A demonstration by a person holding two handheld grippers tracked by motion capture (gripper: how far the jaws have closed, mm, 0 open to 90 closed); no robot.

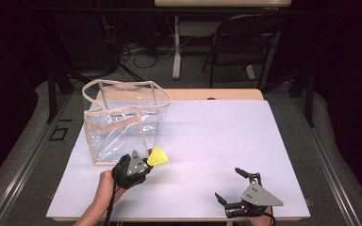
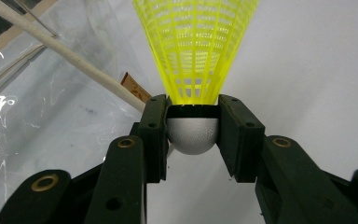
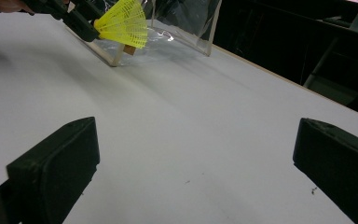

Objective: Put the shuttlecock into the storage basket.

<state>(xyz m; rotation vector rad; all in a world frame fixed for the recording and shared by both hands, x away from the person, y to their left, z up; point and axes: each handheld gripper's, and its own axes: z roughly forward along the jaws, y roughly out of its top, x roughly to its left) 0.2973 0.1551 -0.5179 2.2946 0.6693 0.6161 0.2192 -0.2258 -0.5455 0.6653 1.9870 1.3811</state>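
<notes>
A yellow plastic shuttlecock point(image 1: 159, 157) with a white rounded cork point(image 2: 192, 136) is clamped by that cork between the pads of my left gripper point(image 2: 192, 133), its skirt point(image 2: 196, 44) pointing away from me. In the high view my left gripper point(image 1: 147, 163) hovers just in front of the clear bag's near right corner. From the right gripper view the shuttlecock point(image 3: 123, 23) shows at the far upper left. My right gripper point(image 1: 230, 185) rests near the table's front right edge, its jaws spread wide over bare white tabletop with nothing between them.
A clear plastic tote bag point(image 1: 122, 123) with beige trim stands upright and open at the top on the left of the white table point(image 1: 217, 136). Beyond the table stand a black folding chair point(image 1: 245, 42) and a desk leg among cables.
</notes>
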